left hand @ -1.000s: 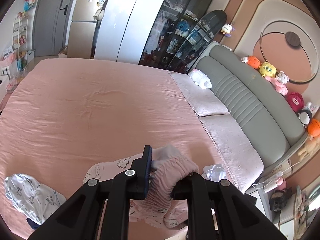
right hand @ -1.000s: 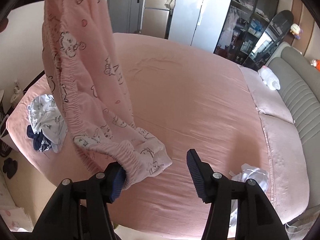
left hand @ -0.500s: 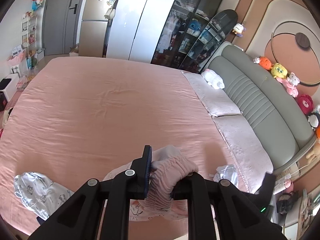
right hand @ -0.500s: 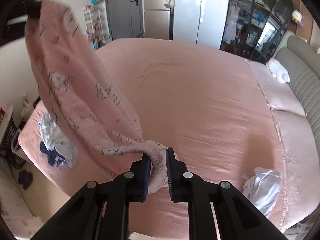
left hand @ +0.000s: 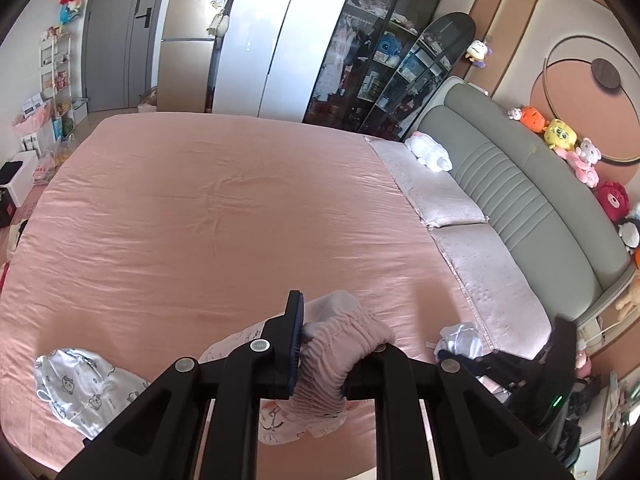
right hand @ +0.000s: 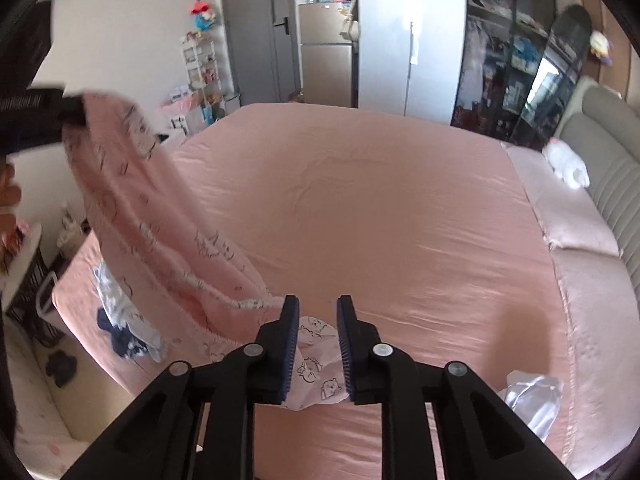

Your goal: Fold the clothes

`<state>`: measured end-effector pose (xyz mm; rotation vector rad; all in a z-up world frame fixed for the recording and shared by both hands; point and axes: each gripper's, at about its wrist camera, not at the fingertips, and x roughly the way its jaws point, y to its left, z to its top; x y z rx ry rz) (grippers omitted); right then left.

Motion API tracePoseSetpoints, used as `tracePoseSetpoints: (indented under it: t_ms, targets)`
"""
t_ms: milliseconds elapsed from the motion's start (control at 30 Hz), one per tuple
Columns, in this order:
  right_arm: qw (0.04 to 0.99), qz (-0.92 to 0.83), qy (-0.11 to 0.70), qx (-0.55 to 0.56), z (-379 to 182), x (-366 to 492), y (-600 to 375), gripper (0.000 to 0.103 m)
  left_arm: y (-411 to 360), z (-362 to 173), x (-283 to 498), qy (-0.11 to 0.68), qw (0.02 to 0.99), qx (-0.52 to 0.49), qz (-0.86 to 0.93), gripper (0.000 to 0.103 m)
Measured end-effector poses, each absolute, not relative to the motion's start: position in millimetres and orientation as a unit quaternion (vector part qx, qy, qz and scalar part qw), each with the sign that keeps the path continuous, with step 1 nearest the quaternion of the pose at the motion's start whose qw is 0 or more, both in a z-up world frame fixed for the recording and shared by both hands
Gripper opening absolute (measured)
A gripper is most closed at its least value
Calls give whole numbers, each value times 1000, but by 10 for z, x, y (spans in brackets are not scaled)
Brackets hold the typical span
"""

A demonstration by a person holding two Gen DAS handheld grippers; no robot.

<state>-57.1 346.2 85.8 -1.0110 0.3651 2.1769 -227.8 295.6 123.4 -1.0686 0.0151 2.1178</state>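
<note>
We look along each gripper's fingers from above the foot of the pink bed (left hand: 224,216). Both views face its grey headboard (right hand: 612,184) and wardrobes (left hand: 276,36).

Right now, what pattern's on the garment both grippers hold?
Pink garment with small cartoon animal line drawings; clearest in the right wrist view.

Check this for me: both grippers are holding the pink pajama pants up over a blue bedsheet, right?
Not quite. The bedsheet is pink, not blue, as both wrist views show. The rest holds: the left gripper pinches the pants at the gathered waistband, and the right gripper is closed on another part.
</note>
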Motion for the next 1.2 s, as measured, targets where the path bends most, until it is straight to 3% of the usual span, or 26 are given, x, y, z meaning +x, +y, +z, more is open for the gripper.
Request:
tracePoseSetpoints:
  t_ms: [33, 67, 467, 900, 967, 1033, 1133, 1200]
  targets:
    - [341, 840, 130, -401, 769, -618, 3417, 48, 2954, 1240, -2270, 7, 377, -417, 827, 12]
    - [334, 838, 123, -414, 675, -665, 3384, 49, 2953, 1247, -2260, 8, 377, -416, 827, 12]
    - [266, 830, 161, -463, 232, -849, 3471, 49, 3009, 1296, -2126, 22, 394, -411, 822, 12]
    - [304, 813, 179, -463, -29, -912, 3563, 49, 3021, 1281, -2061, 29, 402, -410, 818, 12]
    - [309, 813, 187, -457, -52, -913, 3582, 41, 3004, 1277, -2055, 28, 400, -411, 819, 12]
    - [312, 811, 189, -457, -96, -912, 3566, 22, 2988, 1274, -2049, 27, 399, -411, 819, 12]
    - [316, 811, 185, -457, -186, -930, 3506, 10, 2963, 1269, -2039, 26, 396, -412, 820, 12]
    - [322, 809, 179, -457, -222, -913, 3458, 9, 2947, 1266, -2033, 26, 395, -413, 820, 12]
